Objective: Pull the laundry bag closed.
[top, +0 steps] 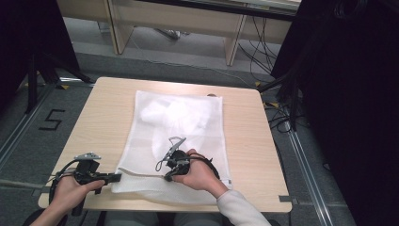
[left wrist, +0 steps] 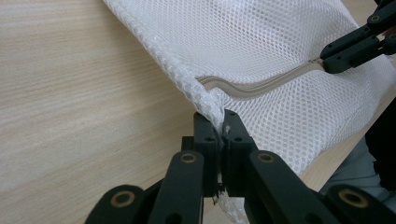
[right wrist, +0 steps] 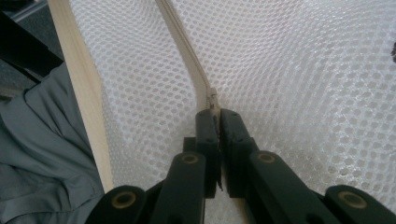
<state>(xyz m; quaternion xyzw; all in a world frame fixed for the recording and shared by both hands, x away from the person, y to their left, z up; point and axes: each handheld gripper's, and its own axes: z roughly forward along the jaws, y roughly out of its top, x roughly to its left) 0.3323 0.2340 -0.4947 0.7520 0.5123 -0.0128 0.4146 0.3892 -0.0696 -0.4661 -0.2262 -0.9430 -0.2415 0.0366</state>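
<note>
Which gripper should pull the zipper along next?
Right. The right gripper is shut on the zipper pull, while the left gripper is pinching the mesh laundry bag corner, probably anchoring it.

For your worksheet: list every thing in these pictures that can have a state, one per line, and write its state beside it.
Mesh laundry bag: lying flat on the table, something white inside.
Zipper: closed along the stretch seen.
Zipper pull: pinched in the right gripper.
Left gripper: shut on the bag's corner.
Right gripper: shut on the zipper pull.
</note>
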